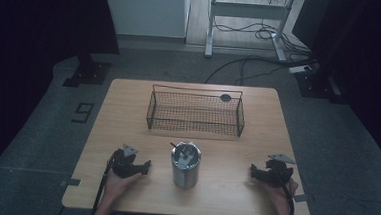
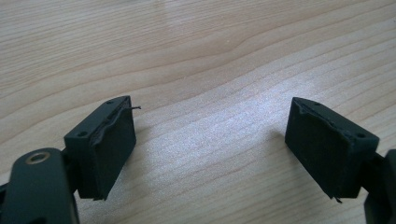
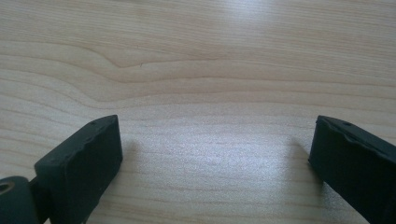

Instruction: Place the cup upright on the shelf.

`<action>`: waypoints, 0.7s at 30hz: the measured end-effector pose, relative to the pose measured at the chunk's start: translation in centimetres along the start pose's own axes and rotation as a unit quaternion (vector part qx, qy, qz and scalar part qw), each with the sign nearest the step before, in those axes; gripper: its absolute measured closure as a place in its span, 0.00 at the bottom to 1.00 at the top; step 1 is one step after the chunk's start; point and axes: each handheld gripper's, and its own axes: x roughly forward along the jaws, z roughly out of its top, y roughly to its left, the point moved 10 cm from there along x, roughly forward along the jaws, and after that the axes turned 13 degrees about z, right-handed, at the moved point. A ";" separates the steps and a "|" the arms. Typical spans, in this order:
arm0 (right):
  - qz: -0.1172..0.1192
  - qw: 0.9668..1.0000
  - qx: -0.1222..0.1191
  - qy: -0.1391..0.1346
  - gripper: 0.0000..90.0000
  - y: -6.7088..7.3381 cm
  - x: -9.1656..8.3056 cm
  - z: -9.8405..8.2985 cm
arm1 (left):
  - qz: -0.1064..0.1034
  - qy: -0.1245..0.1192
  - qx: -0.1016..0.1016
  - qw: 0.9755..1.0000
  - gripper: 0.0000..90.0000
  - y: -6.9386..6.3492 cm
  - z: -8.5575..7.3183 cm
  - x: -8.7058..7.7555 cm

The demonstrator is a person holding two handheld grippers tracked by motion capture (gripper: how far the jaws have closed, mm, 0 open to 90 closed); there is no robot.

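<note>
In the high view, a cylindrical brushed-metal tumbler with a lid (image 1: 185, 165) stands upright near the front edge of the light wooden tabletop (image 1: 128, 108), roughly midway between the two hands. The left gripper (image 1: 146, 166) rests on the tabletop just left of the tumbler, close but apart from it; the right gripper (image 1: 252, 172) lies well apart, toward the front right corner. A black wire-mesh rectangular basket (image 1: 196, 113) sits nearer the far edge, empty as far as can be seen, with a small dark round disc (image 1: 225, 97) beside its far right corner.

In the left gripper view, the jaws stand spread wide over bare wood grain, nothing between them. The right gripper view shows the same: jaws wide apart, only tabletop between.

The likely step is a first reach for the tumbler. It would go best if the nearer left gripper swung round to face the metal wall squarely, closed at mid-height rather than on the lid, and kept the tumbler upright, since smooth metal may slip.
</note>
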 end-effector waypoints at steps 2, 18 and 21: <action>0.000 1.000 0.001 0.000 0.03 0.0 0.0 0.0 | 0.002 0.000 0.000 1.000 0.17 0.1 -0.1 0.0; -0.005 1.000 0.005 -0.004 0.05 -0.1 -0.1 0.0 | -0.017 -0.063 -0.008 0.998 0.13 -0.5 2.5 -4.3; -0.006 1.000 0.006 -0.005 0.06 -0.1 -0.1 0.0 | -0.034 -0.080 -0.008 0.996 0.12 -1.2 3.2 -5.7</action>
